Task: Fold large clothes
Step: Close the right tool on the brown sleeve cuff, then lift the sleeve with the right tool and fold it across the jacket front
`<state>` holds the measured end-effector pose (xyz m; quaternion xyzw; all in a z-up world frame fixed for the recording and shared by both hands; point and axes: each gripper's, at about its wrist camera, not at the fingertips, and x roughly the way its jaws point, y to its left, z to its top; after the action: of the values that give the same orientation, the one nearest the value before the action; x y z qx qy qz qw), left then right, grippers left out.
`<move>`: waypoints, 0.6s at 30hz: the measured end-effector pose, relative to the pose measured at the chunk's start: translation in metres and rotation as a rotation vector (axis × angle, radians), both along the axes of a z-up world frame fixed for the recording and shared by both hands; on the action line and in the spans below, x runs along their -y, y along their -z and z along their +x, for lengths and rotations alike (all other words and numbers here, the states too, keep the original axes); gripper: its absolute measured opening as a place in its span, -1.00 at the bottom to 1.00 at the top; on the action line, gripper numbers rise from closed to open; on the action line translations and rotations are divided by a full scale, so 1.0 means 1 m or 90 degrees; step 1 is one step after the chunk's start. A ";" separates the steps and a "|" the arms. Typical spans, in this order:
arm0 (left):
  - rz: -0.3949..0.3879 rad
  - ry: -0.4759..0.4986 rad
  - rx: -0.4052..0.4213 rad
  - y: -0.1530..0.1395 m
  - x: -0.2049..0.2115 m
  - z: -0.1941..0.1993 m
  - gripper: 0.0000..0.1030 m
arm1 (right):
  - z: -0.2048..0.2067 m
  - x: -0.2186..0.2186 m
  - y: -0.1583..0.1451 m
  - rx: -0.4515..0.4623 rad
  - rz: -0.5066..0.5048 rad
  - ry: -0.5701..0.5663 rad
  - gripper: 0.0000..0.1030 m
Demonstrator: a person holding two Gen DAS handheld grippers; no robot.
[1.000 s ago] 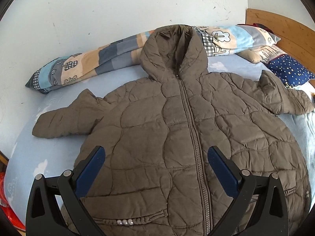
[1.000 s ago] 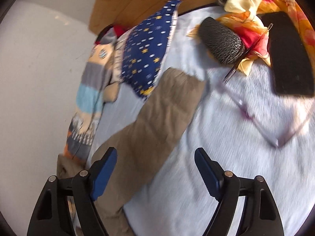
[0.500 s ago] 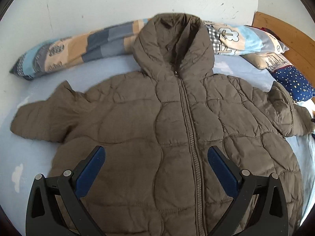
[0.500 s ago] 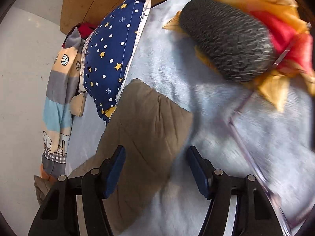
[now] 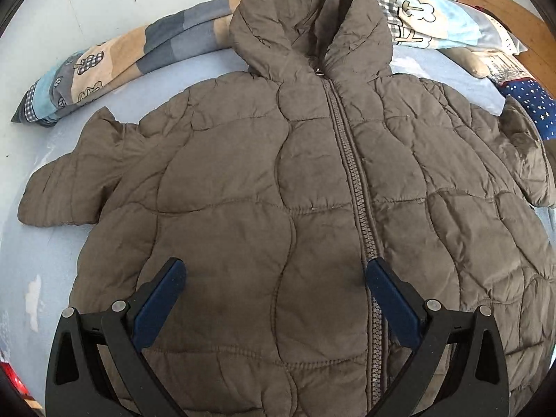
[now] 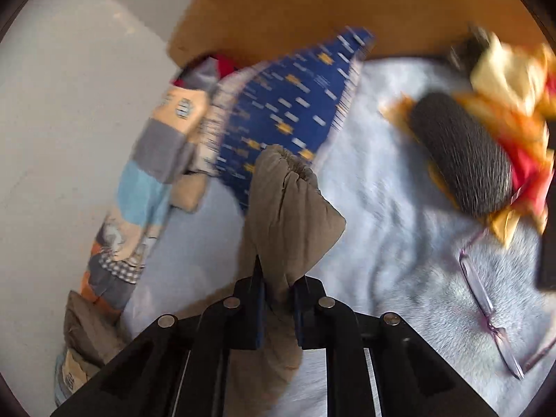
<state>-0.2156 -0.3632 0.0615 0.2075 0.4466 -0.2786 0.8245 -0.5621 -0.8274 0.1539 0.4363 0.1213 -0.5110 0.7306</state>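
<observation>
Pale blue bedding [image 5: 52, 243] against a white wall carries the job: a brown quilted hooded jacket [image 5: 278, 191], zipped and spread face up, hood toward a patchwork blanket [image 5: 121, 55], both sleeves out to the sides. From my remote seat I hold the left gripper [image 5: 274, 278] over the lower front panel with its jaws wide apart and nothing between them. My right gripper [image 6: 276, 299] is closing narrowly on the right sleeve cuff [image 6: 285, 201], the brown fabric bunched between the blue pads and lifted clear of the sheet, beside a star-print pillow [image 6: 295, 104]. Eyeglasses [image 6: 486, 309] and a dark grey bolster [image 6: 462, 160] lie near on the same bed.

I judge the jacket light but bulky, soft and springy, with a slick shell that may slide out of a shallow pinch, so holds belong on cuffs, hem corners and seams, taken deep. Its padding will likely resist creasing and puff back open.
</observation>
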 end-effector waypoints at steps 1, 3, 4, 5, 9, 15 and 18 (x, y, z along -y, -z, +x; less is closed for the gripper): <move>-0.003 0.001 0.004 -0.002 -0.001 -0.001 1.00 | 0.005 -0.006 -0.012 0.004 -0.015 -0.011 -0.74; -0.012 0.005 0.017 -0.009 -0.002 -0.004 1.00 | 0.019 -0.020 -0.041 0.002 -0.054 -0.030 -0.74; -0.016 0.006 0.022 -0.013 -0.002 -0.004 1.00 | 0.027 -0.028 -0.057 0.002 -0.074 -0.043 -0.74; -0.022 0.006 0.031 -0.018 -0.004 -0.005 1.00 | 0.034 -0.037 -0.070 0.004 -0.091 -0.057 -0.74; -0.040 0.003 0.040 -0.029 -0.010 -0.003 1.00 | 0.070 -0.079 -0.122 0.023 -0.155 -0.116 -0.74; -0.060 -0.011 0.039 -0.040 -0.027 0.003 1.00 | 0.138 -0.152 -0.171 0.040 -0.223 -0.233 -0.74; -0.069 -0.019 0.040 -0.044 -0.035 0.007 1.00 | 0.168 -0.178 -0.177 0.036 -0.233 -0.280 -0.74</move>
<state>-0.2083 -0.3284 0.1054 0.1642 0.4080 -0.2838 0.8521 -0.3944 -0.6491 0.3308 0.2748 0.0984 -0.3416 0.8934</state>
